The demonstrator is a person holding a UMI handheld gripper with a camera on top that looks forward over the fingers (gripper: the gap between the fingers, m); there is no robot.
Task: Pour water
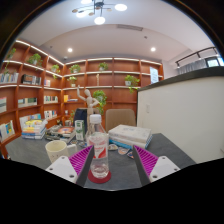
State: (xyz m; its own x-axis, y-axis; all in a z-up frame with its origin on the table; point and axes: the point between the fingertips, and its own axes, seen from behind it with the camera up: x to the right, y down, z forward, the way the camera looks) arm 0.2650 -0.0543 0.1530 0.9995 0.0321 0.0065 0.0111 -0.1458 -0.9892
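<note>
A clear plastic bottle [98,148] with a red base stands upright on the grey table [125,175], between my fingers. It is close to the left pad [81,158], and a wide gap separates it from the right pad [146,160]. My gripper [113,163] is open, with the fingers low over the table on either side of the bottle. A pale cup [56,150] stands on the table to the left, just beyond the left finger. I cannot tell how much water is in the bottle.
A white box [130,135] lies beyond the right finger, with a small clear item [121,151] in front of it. Books and clutter [38,128] sit at the far left of the table. Wooden shelves [100,80] line the back wall. A white counter [185,115] stands at the right.
</note>
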